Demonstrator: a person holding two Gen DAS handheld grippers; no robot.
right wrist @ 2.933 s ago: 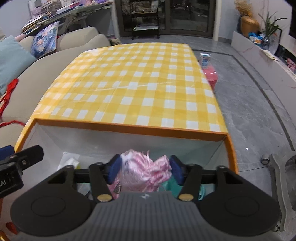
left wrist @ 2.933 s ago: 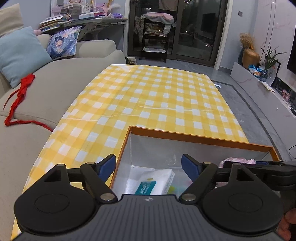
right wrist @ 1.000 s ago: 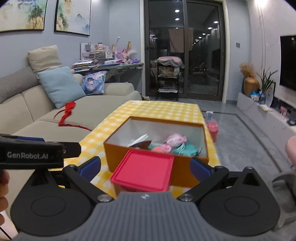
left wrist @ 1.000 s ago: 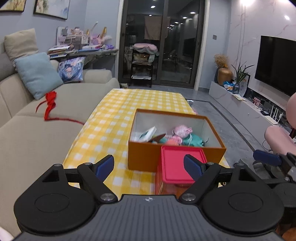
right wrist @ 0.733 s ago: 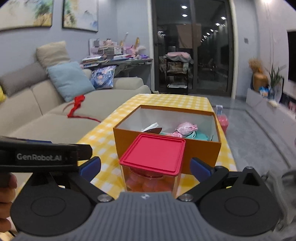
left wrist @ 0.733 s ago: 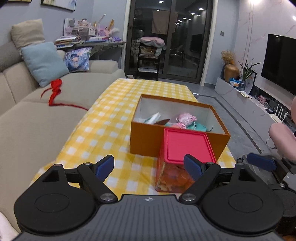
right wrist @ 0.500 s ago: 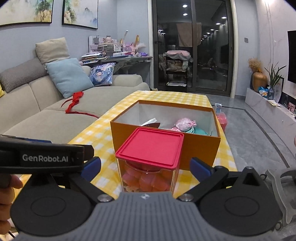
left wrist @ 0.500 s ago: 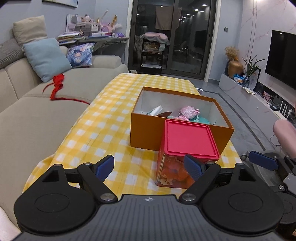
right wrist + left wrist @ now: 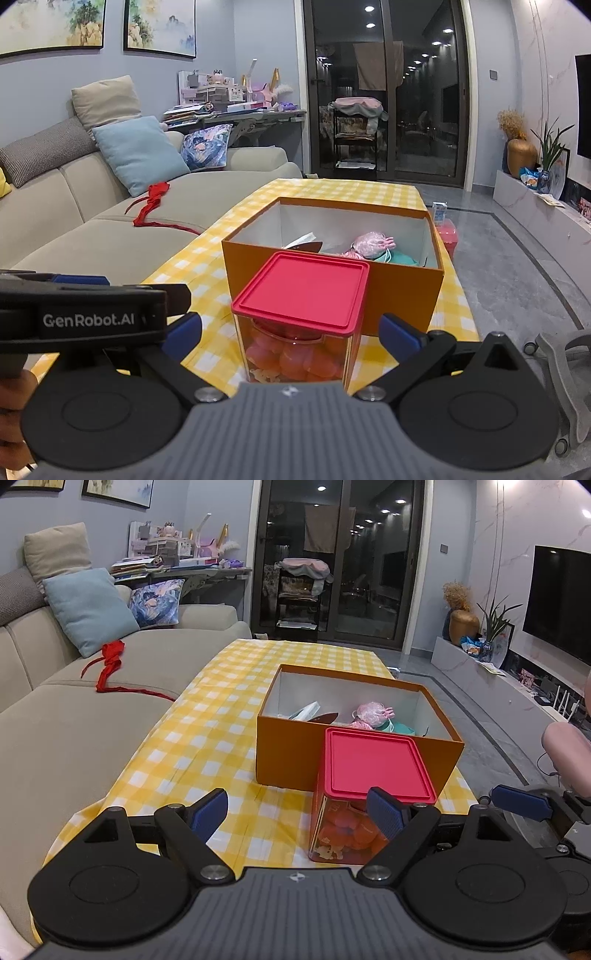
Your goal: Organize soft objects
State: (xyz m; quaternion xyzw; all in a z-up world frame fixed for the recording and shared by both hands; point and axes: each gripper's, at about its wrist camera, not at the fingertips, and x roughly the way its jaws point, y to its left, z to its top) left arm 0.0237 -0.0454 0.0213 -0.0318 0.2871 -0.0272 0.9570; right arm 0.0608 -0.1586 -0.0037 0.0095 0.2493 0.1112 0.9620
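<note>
An open orange box (image 9: 291,757) (image 9: 402,291) stands on the yellow checked table (image 9: 207,734) (image 9: 207,258). Inside it lie a pink soft bundle (image 9: 371,712) (image 9: 371,242), a teal item (image 9: 400,258) and a white packet (image 9: 304,712). In front of the box stands a clear jar with a red lid (image 9: 373,762) (image 9: 304,291), holding orange and pink balls. My left gripper (image 9: 297,814) is open and empty, held back from the table's near edge. My right gripper (image 9: 291,334) is open too, its fingers either side of the jar in the picture but short of it.
A beige sofa (image 9: 55,720) with cushions and a red ribbon (image 9: 109,662) runs along the left. A pink stool with a small carton (image 9: 445,229) stands on the floor right of the table. A pink chair (image 9: 565,749) is near my right side.
Both grippers have pulled back and up from inside the box to beyond the table's near end. The right one, which had the pink bundle between its fingers, now holds nothing; the bundle lies in the box.
</note>
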